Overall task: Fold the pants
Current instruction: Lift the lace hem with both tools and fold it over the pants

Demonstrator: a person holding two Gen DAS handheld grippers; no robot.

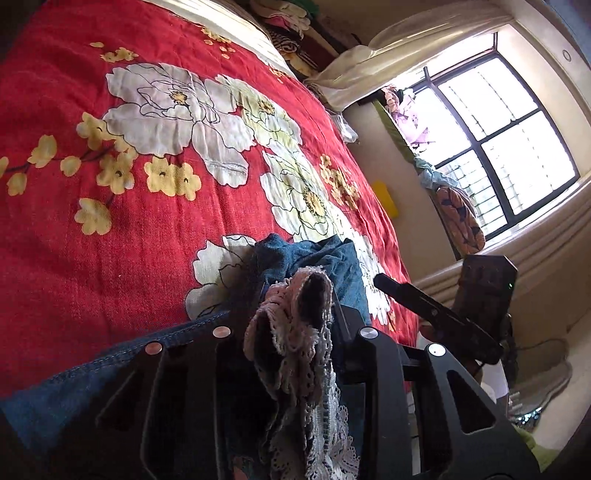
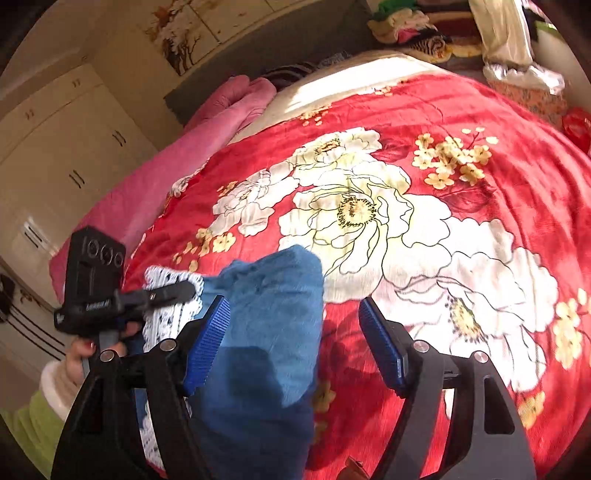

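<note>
Blue denim pants with a white lace-trimmed hem (image 1: 295,332) fill the near field of the left wrist view, bunched between the left gripper's (image 1: 291,332) black fingers. Lace edge sits clamped in the narrow gap, so that claw is closed on the fabric. More denim (image 1: 314,258) is heaped just past the fingertips on the red floral bedspread with big white and yellow flowers (image 1: 92,258); a stitched denim hem runs along the lower left.

Right wrist view: right gripper (image 2: 293,343) jaws spread wide, nothing pinched. Ribbed blue pads (image 2: 208,343) are visible on both fingers. A fold of the blue denim (image 2: 269,332) lies in the gap, touching the left pad and apart from the right one. It rests on the bedspread (image 2: 480,184). The left gripper (image 2: 173,291) shows at the left edge, fingers over the white lace (image 2: 162,325).

Background: pink blanket (image 2: 192,147) along the far bed edge, cream wardrobe doors (image 2: 55,155), a pile of clothes (image 2: 413,26) past the head of the bed, barred window (image 1: 498,140).
</note>
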